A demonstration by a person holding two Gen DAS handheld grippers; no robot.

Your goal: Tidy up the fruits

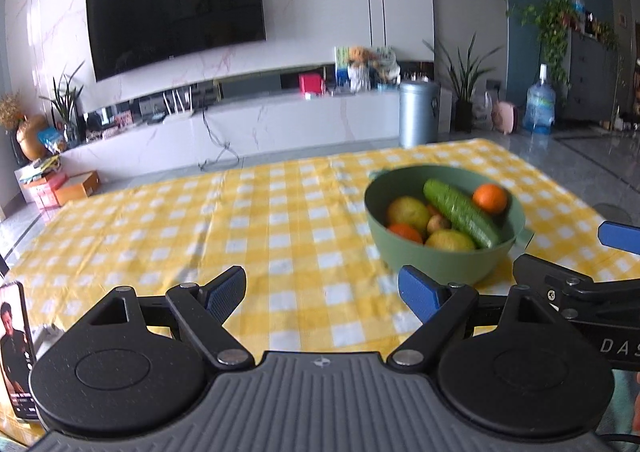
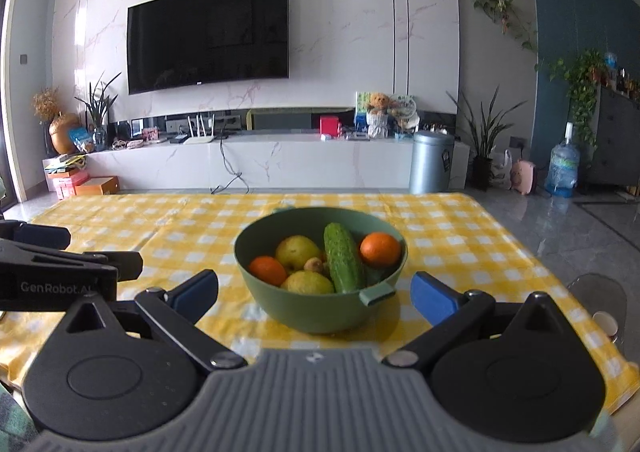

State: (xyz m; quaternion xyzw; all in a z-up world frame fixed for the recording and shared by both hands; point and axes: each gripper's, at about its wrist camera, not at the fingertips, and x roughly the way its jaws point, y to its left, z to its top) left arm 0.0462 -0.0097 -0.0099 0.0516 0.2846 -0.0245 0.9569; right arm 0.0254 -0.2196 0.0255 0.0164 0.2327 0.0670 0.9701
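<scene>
A green bowl stands on the yellow checked tablecloth. It holds a cucumber, two oranges, two yellow fruits and a small brownish piece. My right gripper is open and empty, just in front of the bowl. In the left wrist view the bowl sits ahead to the right, with the cucumber on top. My left gripper is open and empty over bare cloth, left of the bowl.
A phone stands at the table's near left corner. The right gripper's body shows at the right of the left wrist view. Beyond the table are a TV console, a metal bin and a water jug.
</scene>
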